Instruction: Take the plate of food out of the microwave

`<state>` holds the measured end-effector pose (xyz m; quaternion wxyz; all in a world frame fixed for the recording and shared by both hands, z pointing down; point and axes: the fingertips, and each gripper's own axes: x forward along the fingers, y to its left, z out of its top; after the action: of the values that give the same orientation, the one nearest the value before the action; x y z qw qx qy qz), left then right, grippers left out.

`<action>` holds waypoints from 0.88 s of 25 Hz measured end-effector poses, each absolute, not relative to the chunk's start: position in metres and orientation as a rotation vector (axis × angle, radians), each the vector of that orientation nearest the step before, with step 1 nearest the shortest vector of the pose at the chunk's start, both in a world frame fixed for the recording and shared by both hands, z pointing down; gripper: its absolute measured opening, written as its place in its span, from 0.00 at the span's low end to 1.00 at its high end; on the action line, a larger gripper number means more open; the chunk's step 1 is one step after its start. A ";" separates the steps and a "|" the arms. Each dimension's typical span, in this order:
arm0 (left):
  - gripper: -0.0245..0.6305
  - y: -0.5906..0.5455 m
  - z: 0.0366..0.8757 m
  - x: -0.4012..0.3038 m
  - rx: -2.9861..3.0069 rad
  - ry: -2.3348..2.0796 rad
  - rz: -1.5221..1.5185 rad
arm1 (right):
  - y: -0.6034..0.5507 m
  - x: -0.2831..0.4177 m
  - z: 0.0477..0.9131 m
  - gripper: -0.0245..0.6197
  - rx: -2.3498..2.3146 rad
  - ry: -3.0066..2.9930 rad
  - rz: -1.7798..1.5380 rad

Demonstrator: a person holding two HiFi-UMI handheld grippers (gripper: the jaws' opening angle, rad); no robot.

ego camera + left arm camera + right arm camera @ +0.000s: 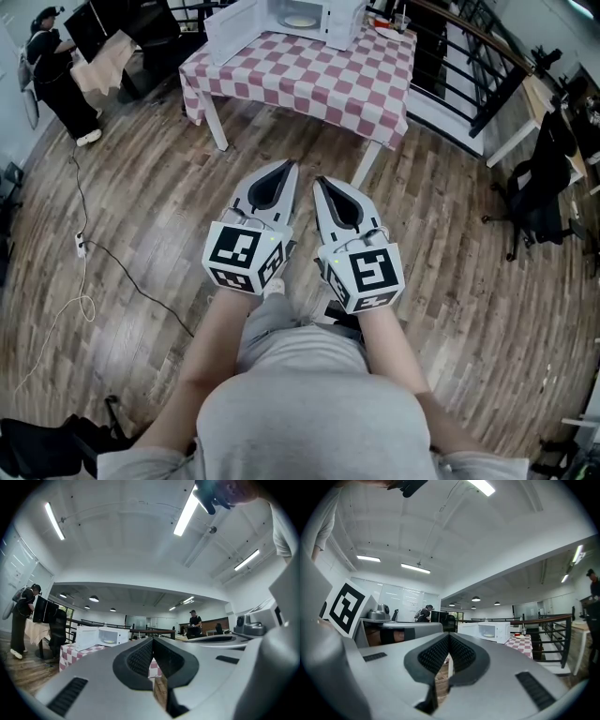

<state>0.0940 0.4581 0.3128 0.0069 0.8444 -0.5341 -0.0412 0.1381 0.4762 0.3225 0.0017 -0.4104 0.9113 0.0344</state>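
A white microwave [298,19] stands with its door swung open on a table under a red-and-white checked cloth [309,80], far ahead of me. Inside it lies a pale plate of food [300,21]. The microwave [101,637] and its plate [108,642] show small in the left gripper view, and the microwave [490,631] again in the right gripper view. My left gripper [287,169] and right gripper [319,182] are held side by side over the wooden floor, well short of the table. Both point level at it, jaws shut with nothing between them.
A person [56,80] stands at the far left beside dark monitors. A black railing [469,56] runs behind the table, with an office chair [544,187] to the right. A cable [94,253] trails over the floor at left. Another small plate [386,33] sits right of the microwave.
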 end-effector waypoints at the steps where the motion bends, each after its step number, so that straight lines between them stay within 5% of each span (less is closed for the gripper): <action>1: 0.04 0.453 0.313 0.092 2.641 -1.669 -0.130 | 0.472 0.136 0.323 0.08 -1.288 2.861 0.108; 22: 0.04 0.354 0.316 0.037 2.685 -1.592 -0.123 | 0.373 0.074 0.326 0.08 -1.341 2.877 0.132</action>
<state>0.0375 0.3541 0.3157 0.0090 0.8594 -0.5097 -0.0394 0.0742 0.3728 0.3262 -0.0174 -0.4220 0.9055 0.0415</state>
